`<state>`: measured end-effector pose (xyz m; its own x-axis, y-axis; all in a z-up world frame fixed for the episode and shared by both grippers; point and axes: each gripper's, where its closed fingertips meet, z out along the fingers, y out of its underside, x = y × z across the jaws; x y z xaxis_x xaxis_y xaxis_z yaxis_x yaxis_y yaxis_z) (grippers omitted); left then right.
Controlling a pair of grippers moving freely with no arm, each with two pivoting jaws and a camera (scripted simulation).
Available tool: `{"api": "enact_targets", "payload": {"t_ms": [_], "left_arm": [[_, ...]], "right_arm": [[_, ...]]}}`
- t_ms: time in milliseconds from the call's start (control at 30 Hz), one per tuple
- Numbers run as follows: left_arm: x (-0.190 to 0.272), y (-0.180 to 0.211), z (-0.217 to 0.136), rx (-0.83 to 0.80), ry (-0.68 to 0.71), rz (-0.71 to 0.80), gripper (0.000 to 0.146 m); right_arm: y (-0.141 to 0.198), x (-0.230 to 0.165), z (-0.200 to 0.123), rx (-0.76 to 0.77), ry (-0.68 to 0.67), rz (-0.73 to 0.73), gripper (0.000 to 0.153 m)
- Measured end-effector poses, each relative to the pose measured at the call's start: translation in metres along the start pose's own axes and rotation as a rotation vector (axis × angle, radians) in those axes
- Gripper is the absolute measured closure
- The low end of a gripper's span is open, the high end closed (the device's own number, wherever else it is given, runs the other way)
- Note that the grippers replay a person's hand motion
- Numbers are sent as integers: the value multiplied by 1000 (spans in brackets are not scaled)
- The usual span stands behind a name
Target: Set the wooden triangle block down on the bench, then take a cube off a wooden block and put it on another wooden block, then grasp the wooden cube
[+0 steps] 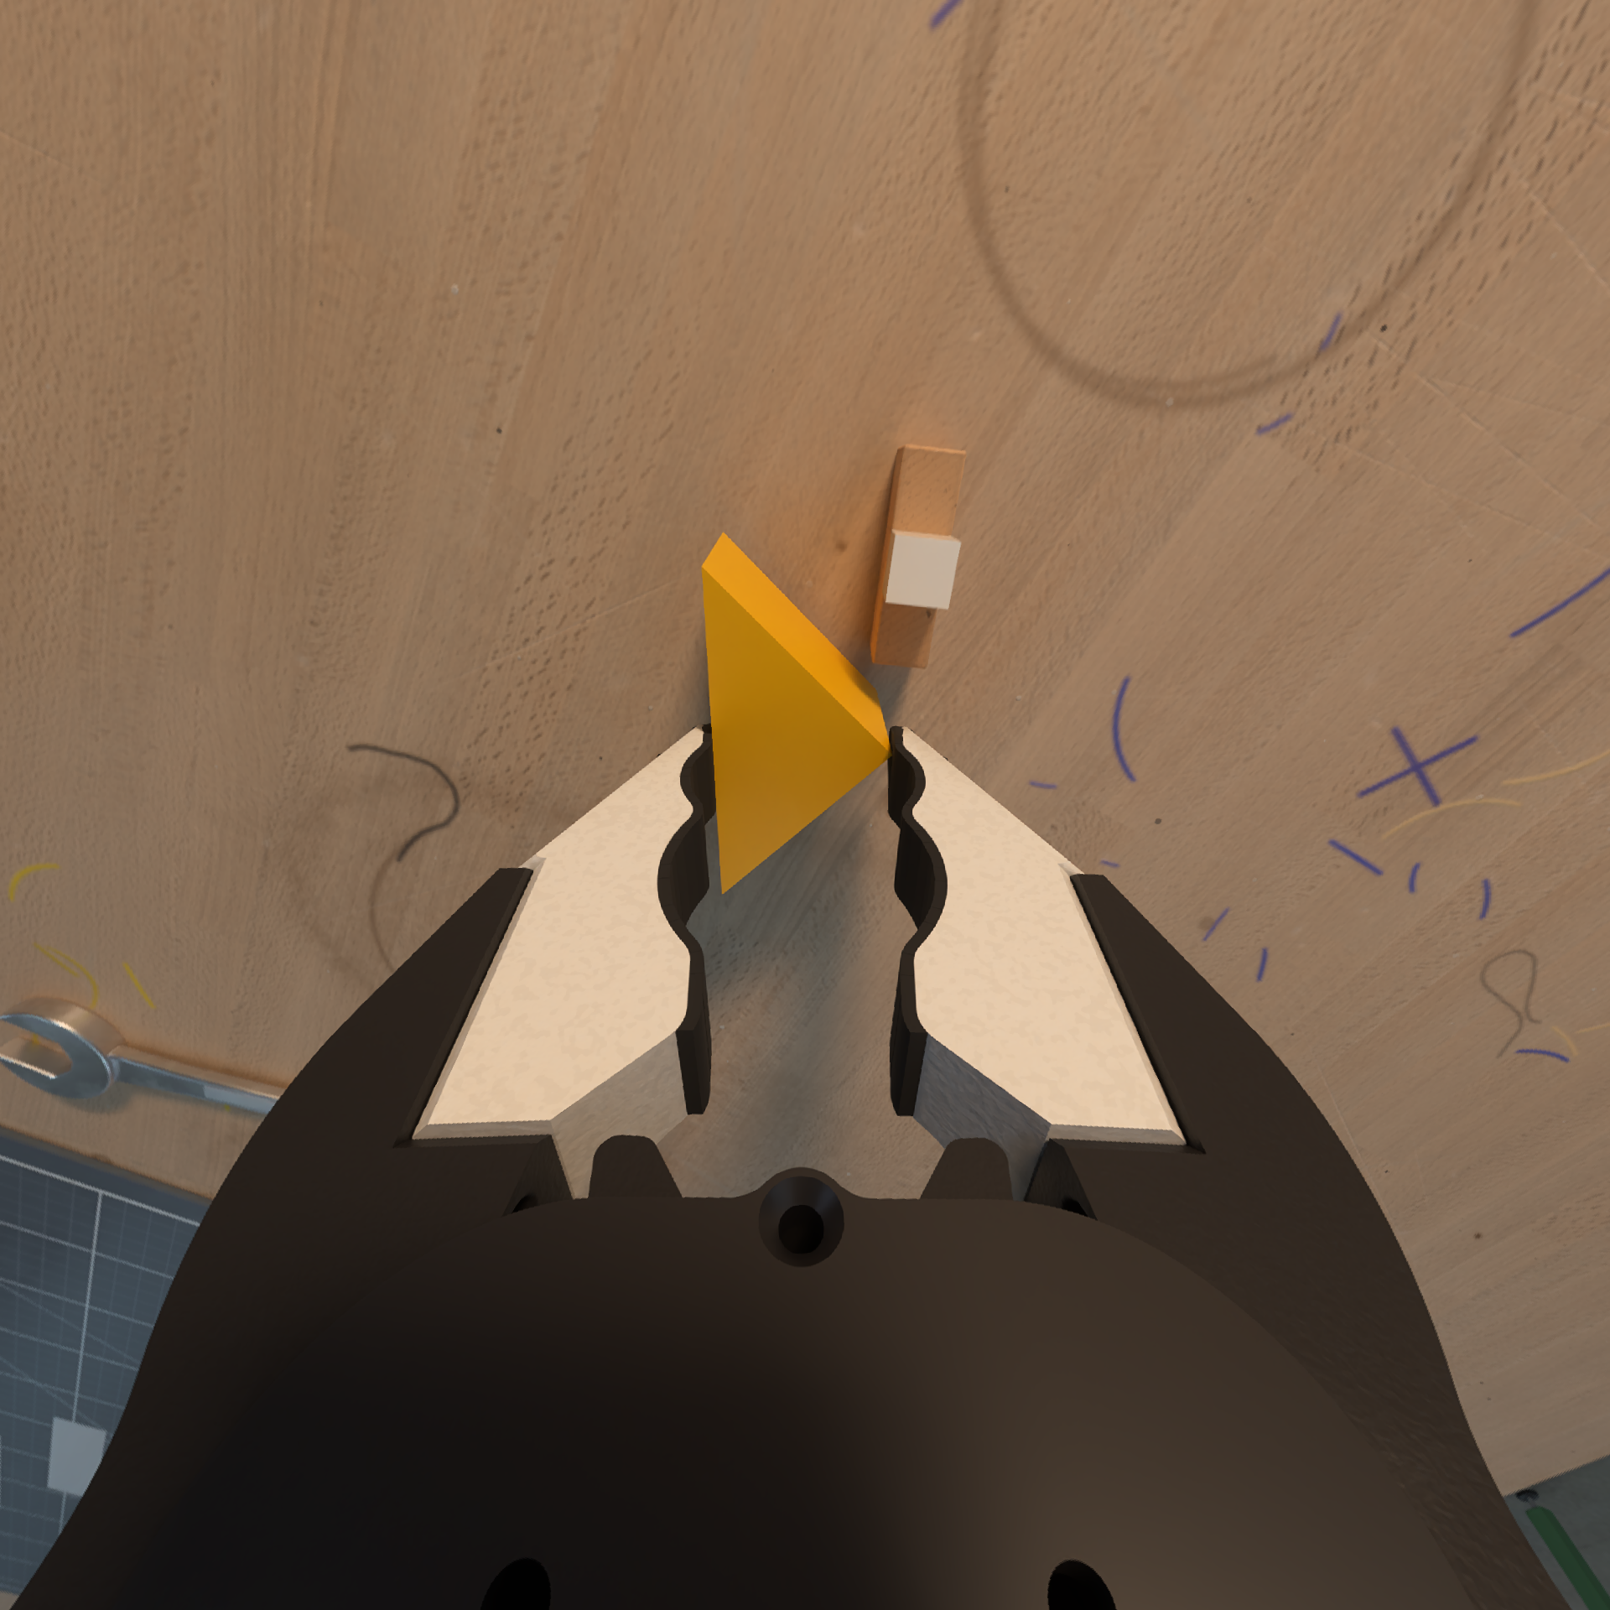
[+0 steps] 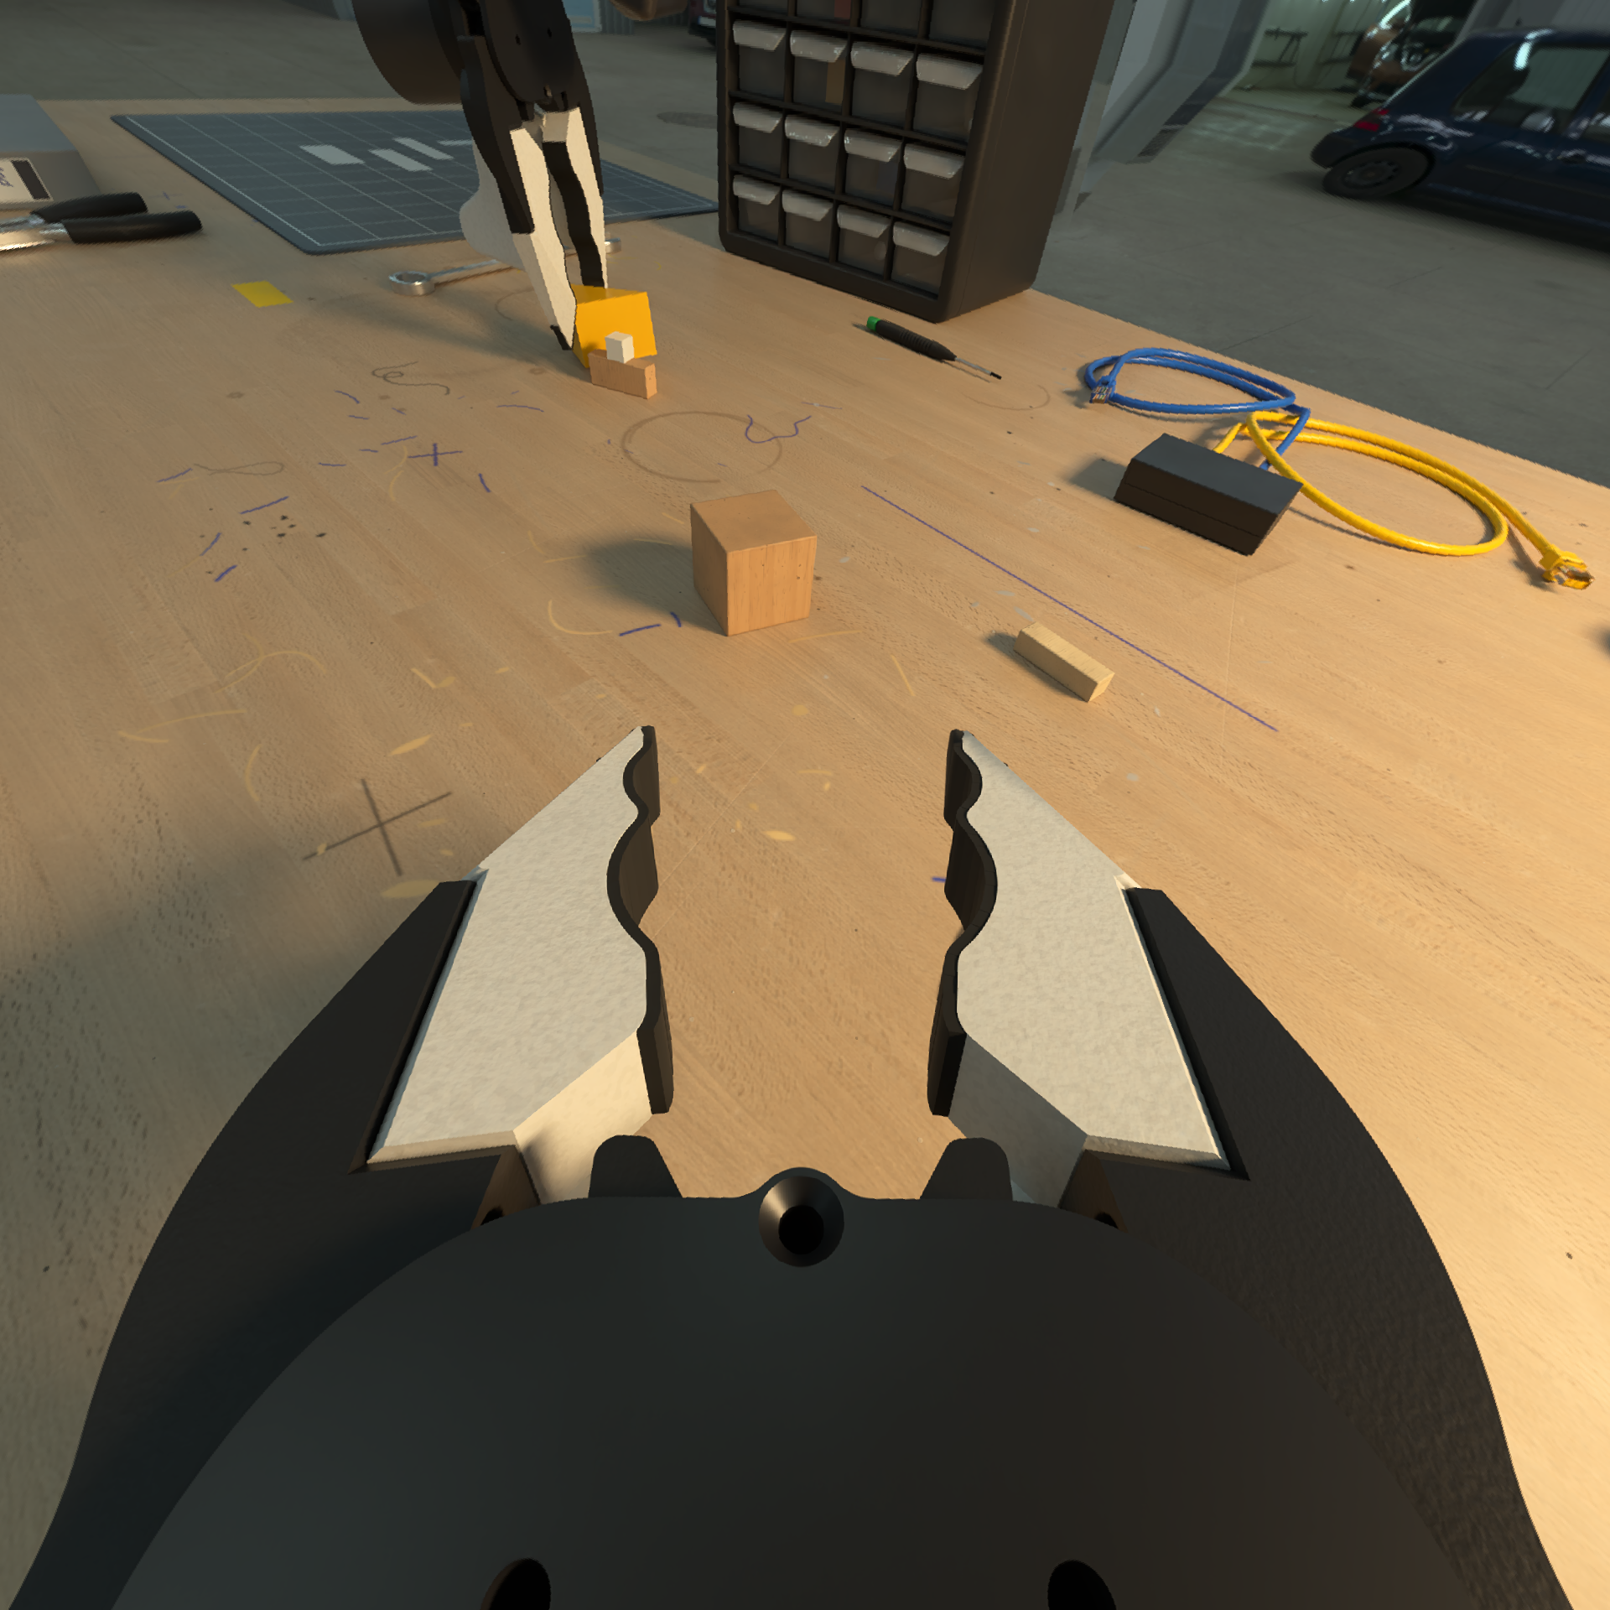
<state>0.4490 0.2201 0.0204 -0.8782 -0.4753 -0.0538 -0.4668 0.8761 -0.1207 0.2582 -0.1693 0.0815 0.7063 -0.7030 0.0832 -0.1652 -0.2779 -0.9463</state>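
So there are two grippers over the bench [image 2: 261, 697]. The left gripper [image 1: 800, 740] points down at the wood and has the yellow triangle block [image 1: 775, 740] pinched between its fingertips, one flat side against one finger and a corner against the other; can't tell if the block's bottom edge is touching the bench or just above it. The right gripper [image 2: 801, 740] hangs low with its jaws spread wide and nothing in them. Block count: two little wooden bars, one darker bar [image 1: 915, 610] just beside the triangle with one small white cube [image 1: 922, 571] sitting on it, and one paler bar [image 2: 1063, 662] lying bare off to the side, well apart. Plus one big wooden cube [image 2: 754, 562] standing alone between the two grippers, ahead of the right one. Other clutter: one wrench [image 1: 61, 1050], one screwdriver [image 2: 928, 347], one drawer cabinet [image 2: 871, 148], one cutting mat [image 2: 261, 183], two cables, blue [image 2: 1185, 383] and yellow [image 2: 1411, 488], and one dark box [image 2: 1207, 492].
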Motion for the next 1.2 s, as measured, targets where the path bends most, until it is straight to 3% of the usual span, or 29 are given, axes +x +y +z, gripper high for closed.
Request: {"api": "enact_targets", "payload": {"t_ms": [200,300,400,500,567,667,800,1033,1200], "left_arm": [[5,2,-4,-25,-9,49,107],[9,-2,-39,34,-72,94,107],[25,-42,-101,215,-140,189,107],[74,-112,-134,403,-42,344,107],[106,-153,-117,343,9,463,107],[138,-200,-60,180,49,579,107],[157,-233,-2,44,80,659,107],[165,-251,24,-56,117,650,107],[164,-247,23,-58,71,657,103]], "right_arm": [[1,3,0,0,-6,22,86],[0,6,-1,4,-1,23,86],[0,7,-2,10,-2,36,86],[-1,7,-2,11,-7,37,86],[-1,7,-3,11,-9,29,86],[-3,7,-5,13,-4,20,86],[-2,6,-7,17,-4,26,87],[-1,4,-10,12,-2,9,87],[-1,5,-11,16,-7,26,87]]}}
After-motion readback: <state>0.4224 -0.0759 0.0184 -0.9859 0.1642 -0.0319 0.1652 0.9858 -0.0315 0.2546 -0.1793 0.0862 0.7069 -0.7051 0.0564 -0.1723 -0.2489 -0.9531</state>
